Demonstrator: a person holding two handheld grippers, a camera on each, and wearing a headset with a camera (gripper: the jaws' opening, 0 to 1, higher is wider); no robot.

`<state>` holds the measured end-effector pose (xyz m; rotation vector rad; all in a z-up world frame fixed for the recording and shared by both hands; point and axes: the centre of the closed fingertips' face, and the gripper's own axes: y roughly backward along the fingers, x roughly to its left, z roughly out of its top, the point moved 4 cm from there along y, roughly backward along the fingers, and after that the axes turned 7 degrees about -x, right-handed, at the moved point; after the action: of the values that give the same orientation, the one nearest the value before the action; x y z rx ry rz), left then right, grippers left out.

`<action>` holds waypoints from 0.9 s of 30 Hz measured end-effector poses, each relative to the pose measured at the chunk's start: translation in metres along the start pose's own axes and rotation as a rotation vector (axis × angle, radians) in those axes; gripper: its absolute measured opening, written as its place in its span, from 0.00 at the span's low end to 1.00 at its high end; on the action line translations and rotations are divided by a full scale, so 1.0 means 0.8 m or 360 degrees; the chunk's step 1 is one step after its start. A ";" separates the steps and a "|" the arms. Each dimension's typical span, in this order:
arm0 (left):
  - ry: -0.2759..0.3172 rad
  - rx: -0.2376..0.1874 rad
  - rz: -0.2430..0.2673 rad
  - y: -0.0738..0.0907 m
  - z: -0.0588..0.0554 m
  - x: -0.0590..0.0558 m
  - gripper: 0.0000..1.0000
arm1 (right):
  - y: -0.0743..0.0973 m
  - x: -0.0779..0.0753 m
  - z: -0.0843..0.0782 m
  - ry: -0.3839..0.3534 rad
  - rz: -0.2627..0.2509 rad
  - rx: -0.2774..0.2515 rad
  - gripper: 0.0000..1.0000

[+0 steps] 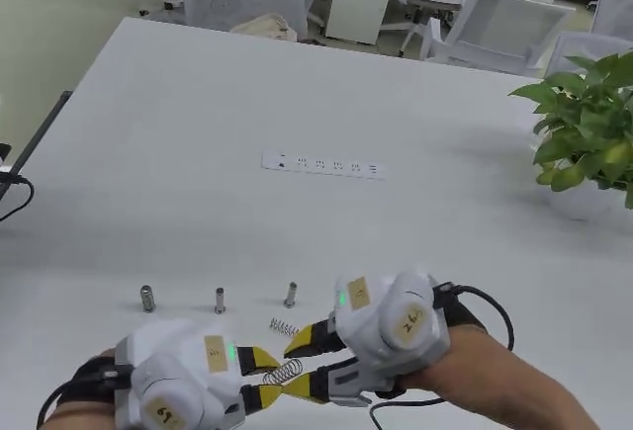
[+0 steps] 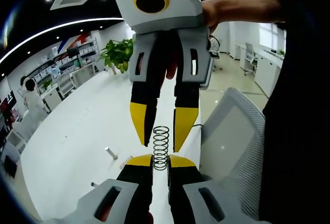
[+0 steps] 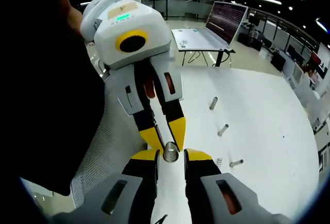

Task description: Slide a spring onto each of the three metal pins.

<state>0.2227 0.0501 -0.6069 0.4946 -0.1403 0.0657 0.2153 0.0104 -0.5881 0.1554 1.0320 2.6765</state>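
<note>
Three short metal pins stand in a row on the white table: left pin (image 1: 147,299), middle pin (image 1: 220,300), right pin (image 1: 290,295). The left pin looks thicker, as if a spring sits on it. A loose spring (image 1: 284,328) lies just in front of the right pin. Near the table's front edge my left gripper (image 1: 269,379) is shut on one end of another spring (image 1: 283,372) (image 2: 161,147) (image 3: 170,152). My right gripper (image 1: 297,359) (image 3: 171,155) faces it, open, with its jaws straddling the spring's free end.
A white power strip (image 1: 321,165) lies mid-table beyond the pins. A potted plant (image 1: 584,143) stands at the right edge. A dark flat object and a cable (image 1: 18,188) sit at the left edge. White chairs and cabinets stand beyond the far edge.
</note>
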 end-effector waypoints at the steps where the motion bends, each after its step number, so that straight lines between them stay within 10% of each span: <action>1: -0.0004 0.0002 -0.0004 0.000 0.000 -0.001 0.02 | -0.001 0.001 0.000 0.0014 0.0010 0.0007 0.16; 27: 0.0036 0.0031 0.0000 0.006 -0.012 -0.002 0.07 | -0.012 0.006 -0.003 0.0077 0.0066 0.0034 0.08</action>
<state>0.2217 0.0590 -0.6132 0.5132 -0.1176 0.0728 0.2123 0.0166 -0.5964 0.1177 1.0834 2.7200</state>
